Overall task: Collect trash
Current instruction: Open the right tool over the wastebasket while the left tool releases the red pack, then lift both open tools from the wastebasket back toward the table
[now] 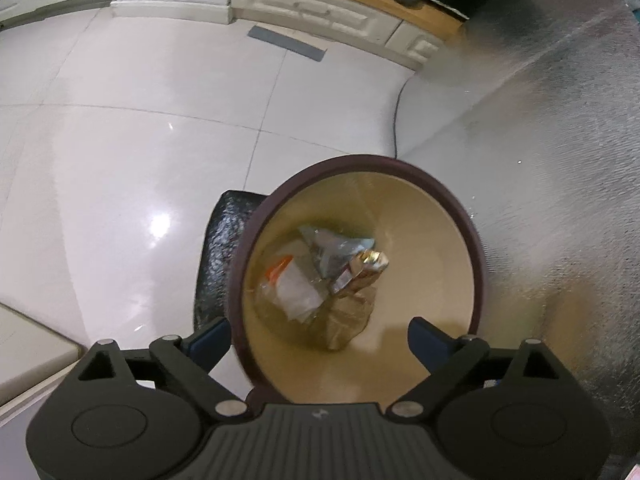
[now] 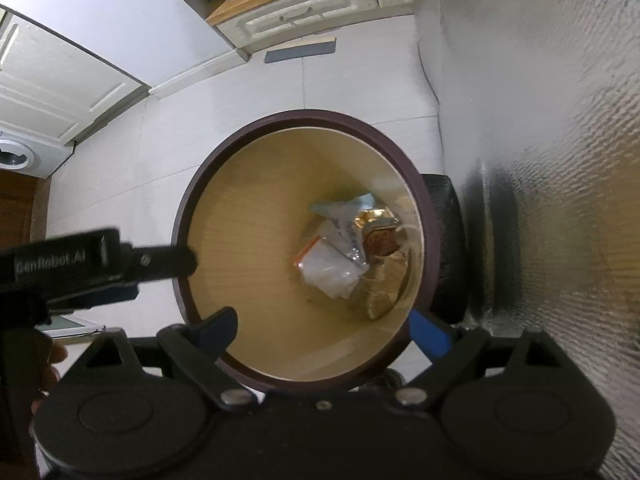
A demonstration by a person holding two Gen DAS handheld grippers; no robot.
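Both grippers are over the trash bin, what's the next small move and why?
Probably lift both away from the bin to look for more trash. The left gripper and right gripper are open and empty, and the plastic bag, silver wrapper and brown paper already lie inside.

glossy tile floor (image 1: 120, 128); bin (image 1: 424, 216) smooth inside; crinkled foil wrapper (image 1: 336, 248); matt brown paper (image 1: 348, 316).

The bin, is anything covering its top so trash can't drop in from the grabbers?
Nothing visible blocks it. The bin has no lid; its mouth is wide open under both open grippers, left and right. Neither holds anything. Wrappers already lie at the bottom.
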